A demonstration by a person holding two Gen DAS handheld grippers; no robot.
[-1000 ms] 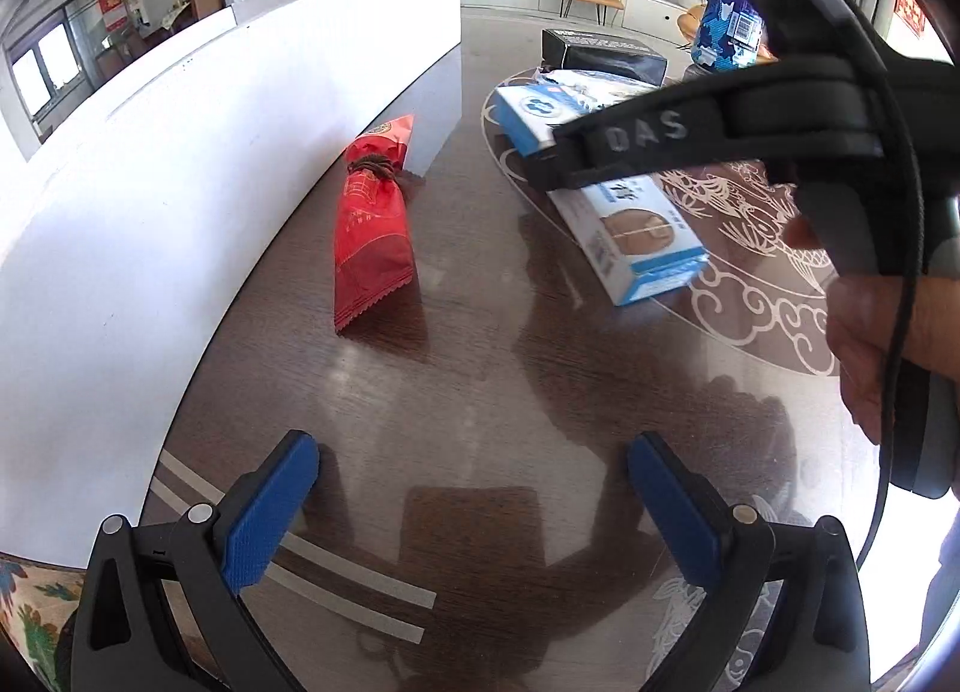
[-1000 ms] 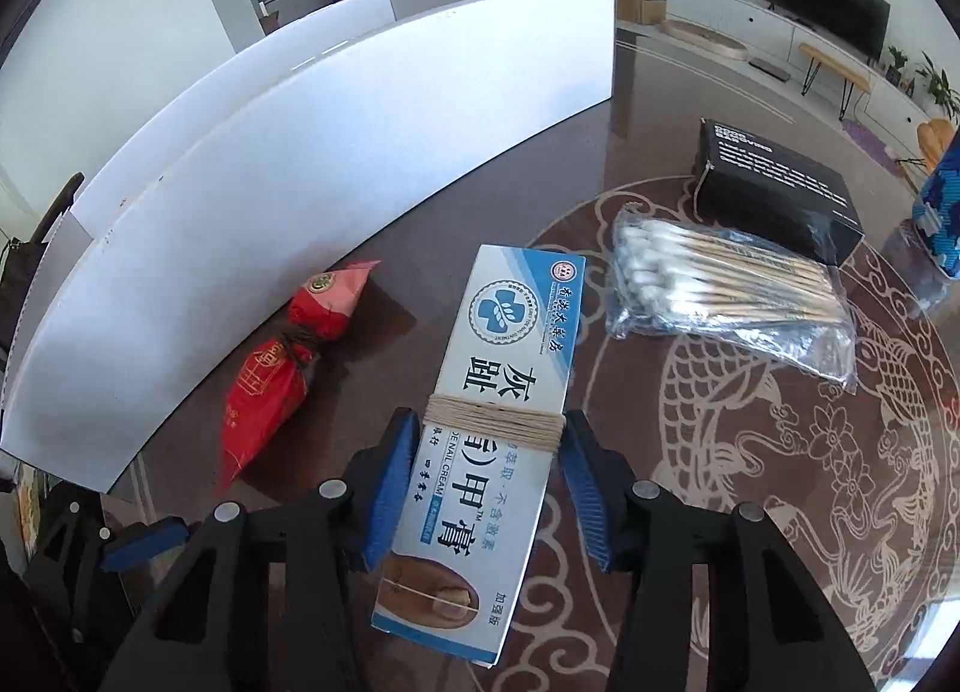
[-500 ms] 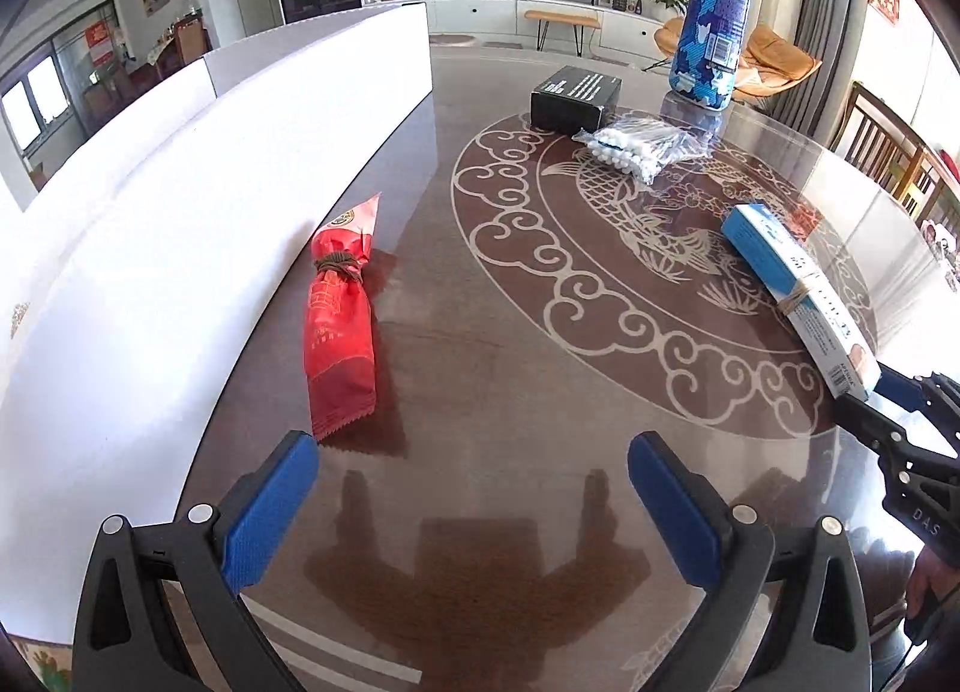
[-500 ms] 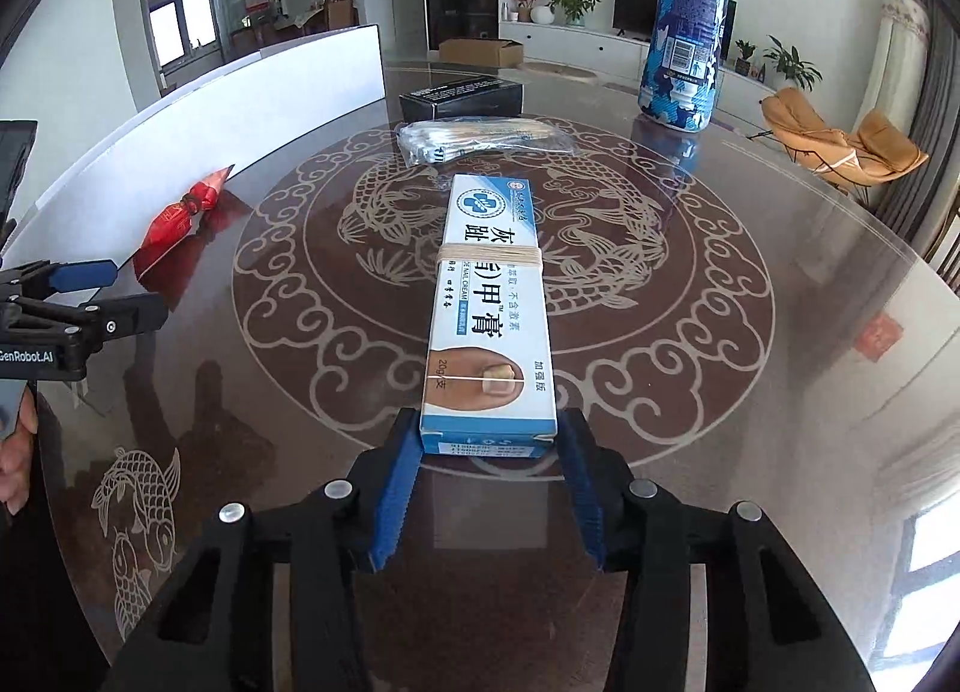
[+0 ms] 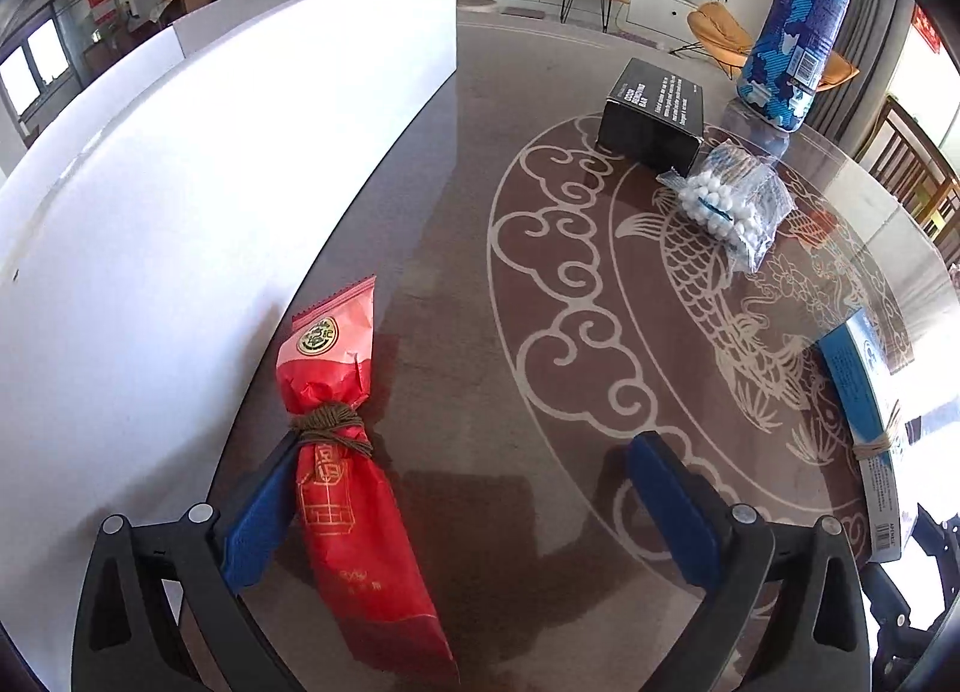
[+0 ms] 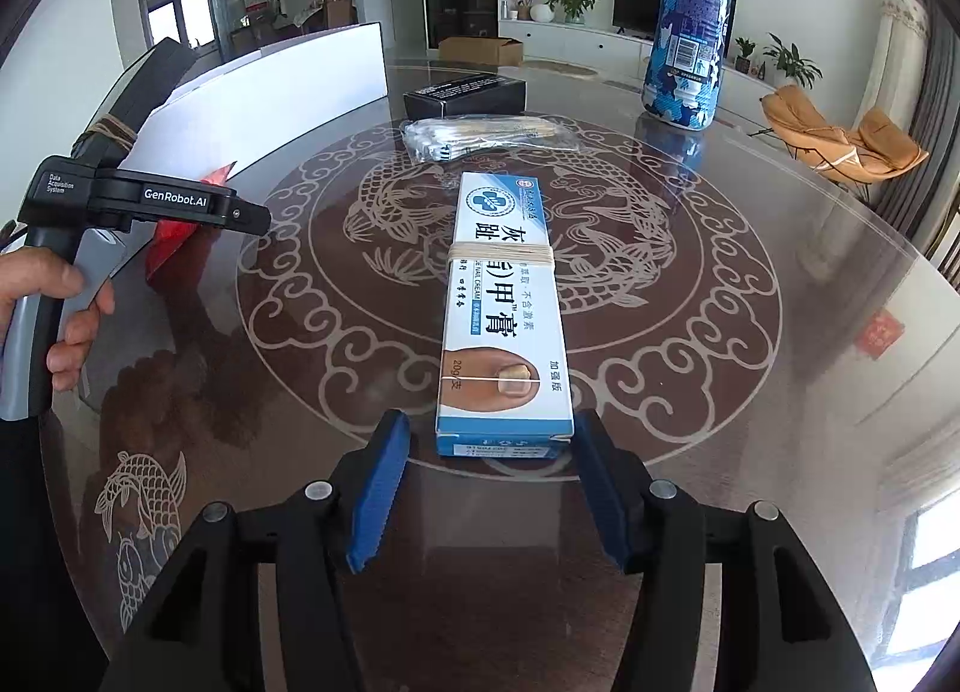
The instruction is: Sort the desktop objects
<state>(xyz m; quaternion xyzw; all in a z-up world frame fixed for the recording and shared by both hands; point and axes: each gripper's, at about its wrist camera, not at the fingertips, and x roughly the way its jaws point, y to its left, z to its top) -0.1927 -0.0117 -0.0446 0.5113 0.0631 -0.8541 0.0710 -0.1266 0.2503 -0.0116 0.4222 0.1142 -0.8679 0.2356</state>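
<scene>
Now your left gripper (image 5: pixel 474 518) stands open around the red packet (image 5: pixel 351 506) beside the white board (image 5: pixel 180 224): light, soft, crinkly, so pinch just below the twine tie (image 5: pixel 330 428).

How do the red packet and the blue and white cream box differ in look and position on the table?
The red packet is a soft pouch tied with brown cord near its top; the cream box is a stiff carton bound with a rubber band. The packet lies close to the white board; the box lies on the dragon pattern. The packet sits between the open left gripper; the box lies ahead of the right gripper, jaws just opened off it. Both lie flat on the table.
</scene>
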